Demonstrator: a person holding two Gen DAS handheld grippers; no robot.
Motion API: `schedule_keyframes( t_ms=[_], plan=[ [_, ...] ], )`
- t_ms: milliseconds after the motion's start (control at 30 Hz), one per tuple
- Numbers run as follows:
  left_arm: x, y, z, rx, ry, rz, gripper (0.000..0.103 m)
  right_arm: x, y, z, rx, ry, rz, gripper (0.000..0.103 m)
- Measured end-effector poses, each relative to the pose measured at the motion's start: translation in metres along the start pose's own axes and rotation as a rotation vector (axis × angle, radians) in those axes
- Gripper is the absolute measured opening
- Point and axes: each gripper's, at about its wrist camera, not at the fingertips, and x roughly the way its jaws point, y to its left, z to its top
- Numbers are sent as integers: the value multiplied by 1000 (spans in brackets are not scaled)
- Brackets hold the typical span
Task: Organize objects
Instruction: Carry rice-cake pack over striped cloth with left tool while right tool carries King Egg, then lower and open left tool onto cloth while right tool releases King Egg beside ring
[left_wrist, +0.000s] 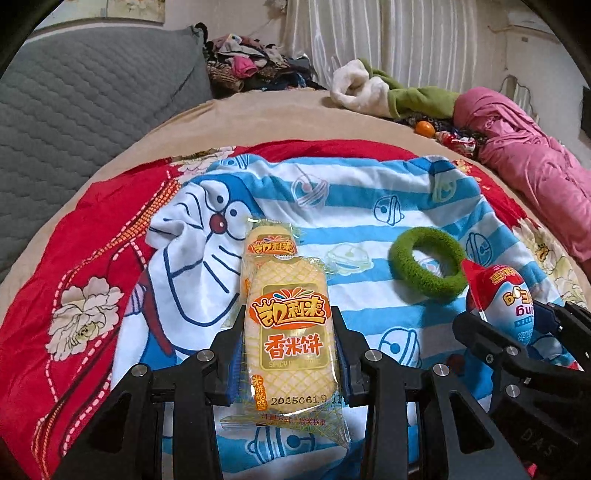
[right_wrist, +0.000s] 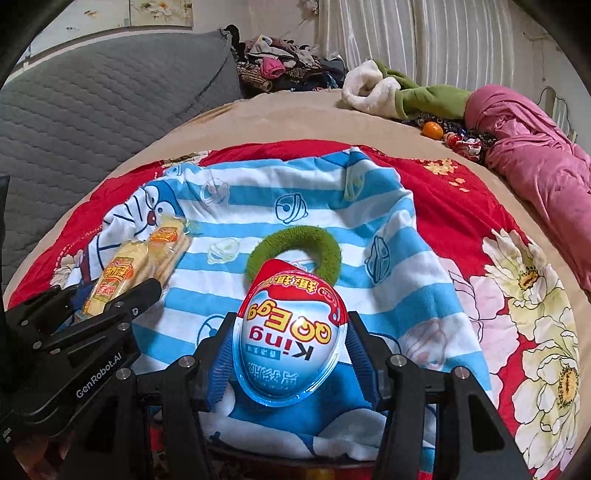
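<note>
The left gripper (left_wrist: 290, 332) is pinching a yellow rice cracker packet (left_wrist: 290, 332) between its blue pads; the wrapper carries an orange crown logo, the characters 香米饼, a partly readable "SPICY" line and the printed date 20250619. Just beyond it, a second cracker packet (left_wrist: 269, 245) of the same brand lies on the blue-and-white striped Doraemon blanket (left_wrist: 351, 199), its near end tucked under the held one.

The right gripper (right_wrist: 291, 339) is clamped on a plastic egg (right_wrist: 291, 332) with a red top and blue bottom — its label, upside down to the right wrist camera, reads "QQ Egg King". "GenRobot.AI" is printed on the left gripper's body as seen from the right.

A green fuzzy ring (left_wrist: 428, 264) rests on the blanket just beyond the egg, to the right of the crackers. The blanket lies over a red floral quilt (right_wrist: 517, 258) on a tan bed. At the far right sit an orange (left_wrist: 424, 129), some red sweet wrappers, a pink garment (left_wrist: 524, 147) and a green-and-white one (left_wrist: 388, 92) — a grey quilted cover (left_wrist: 92, 96) fills the far left.
</note>
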Motion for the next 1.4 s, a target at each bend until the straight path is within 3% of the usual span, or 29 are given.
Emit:
schedule_keyframes(
  t_ms=[1400],
  plan=[
    [9, -5, -14, -5, 71, 11, 44, 18, 1, -11, 11, 85, -10, 57]
  ],
)
